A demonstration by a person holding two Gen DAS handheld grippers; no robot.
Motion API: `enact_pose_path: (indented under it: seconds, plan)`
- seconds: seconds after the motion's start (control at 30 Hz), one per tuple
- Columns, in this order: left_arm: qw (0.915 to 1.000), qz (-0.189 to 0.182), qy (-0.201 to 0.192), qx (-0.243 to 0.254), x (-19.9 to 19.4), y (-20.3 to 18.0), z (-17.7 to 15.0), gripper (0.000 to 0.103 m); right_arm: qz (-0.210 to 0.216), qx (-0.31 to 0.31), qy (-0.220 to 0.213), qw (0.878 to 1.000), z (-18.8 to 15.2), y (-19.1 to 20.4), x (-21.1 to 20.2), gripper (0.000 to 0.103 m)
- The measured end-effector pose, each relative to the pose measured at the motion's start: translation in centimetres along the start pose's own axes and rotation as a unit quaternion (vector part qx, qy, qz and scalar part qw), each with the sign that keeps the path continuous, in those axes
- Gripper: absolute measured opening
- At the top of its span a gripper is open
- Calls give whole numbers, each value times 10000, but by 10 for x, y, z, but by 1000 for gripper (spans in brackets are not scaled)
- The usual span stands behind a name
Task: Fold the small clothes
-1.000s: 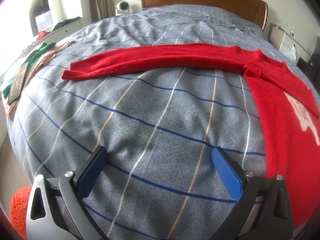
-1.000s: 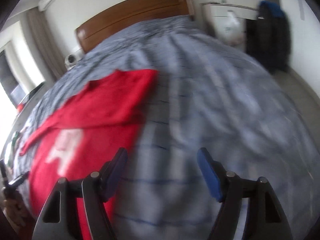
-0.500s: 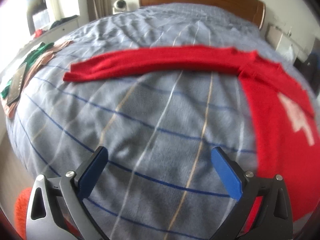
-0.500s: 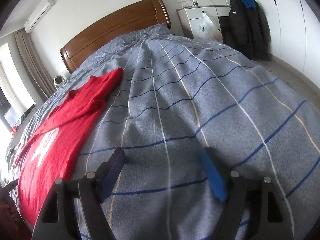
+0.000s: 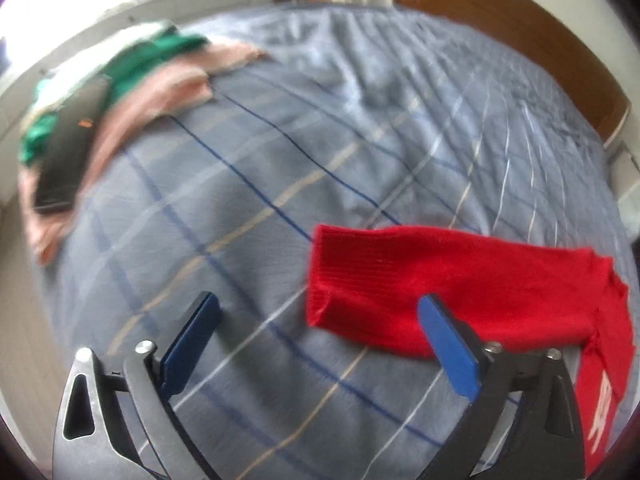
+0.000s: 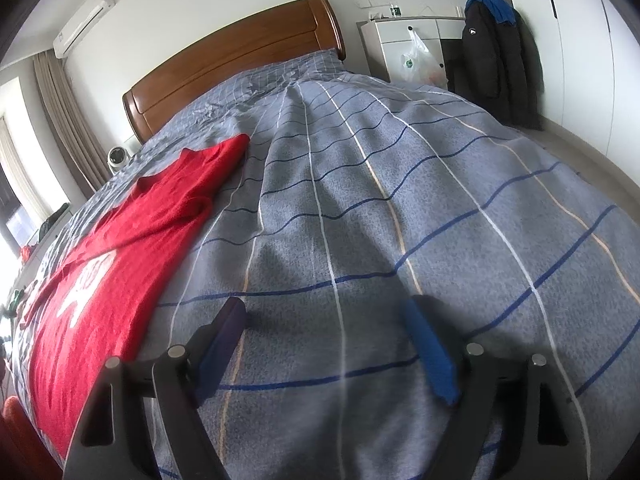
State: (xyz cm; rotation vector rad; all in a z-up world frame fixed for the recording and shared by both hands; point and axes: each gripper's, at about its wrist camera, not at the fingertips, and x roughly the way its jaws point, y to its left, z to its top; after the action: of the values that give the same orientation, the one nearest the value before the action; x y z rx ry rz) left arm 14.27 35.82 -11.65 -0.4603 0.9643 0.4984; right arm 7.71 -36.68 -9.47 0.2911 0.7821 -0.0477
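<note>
A red long-sleeved sweater (image 6: 120, 248) with a white print lies flat on the grey checked bedspread (image 6: 400, 208). In the left wrist view its sleeve end (image 5: 420, 284) lies just ahead of my left gripper (image 5: 320, 320), which is open and empty, low over the bed; the cuff lies between the fingers, nearer the right one. My right gripper (image 6: 328, 324) is open and empty, resting low on bare bedspread to the right of the sweater's body.
A pile of green and pink clothes (image 5: 132, 76) with a dark flat object on it lies at the bed's left edge. The wooden headboard (image 6: 240, 64) is at the far end. A white cabinet (image 6: 412, 44) and hanging dark coats (image 6: 496, 56) stand beyond the bed.
My left gripper has swung left and moved close to the sleeve's cuff, bringing the clothes pile into view. My right gripper has settled lower on the bedspread.
</note>
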Motion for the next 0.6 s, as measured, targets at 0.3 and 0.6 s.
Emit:
enact_pose_path:
  seconds: [0.3, 0.6]
  plan:
    - [9970, -416, -538, 377, -52, -77, 22, 6, -19, -16, 4, 10000, 0, 1, 0, 81]
    - [9235, -2100, -1623, 2769, -188, -342, -12, 7, -14, -8, 3, 10000, 0, 2, 0, 81]
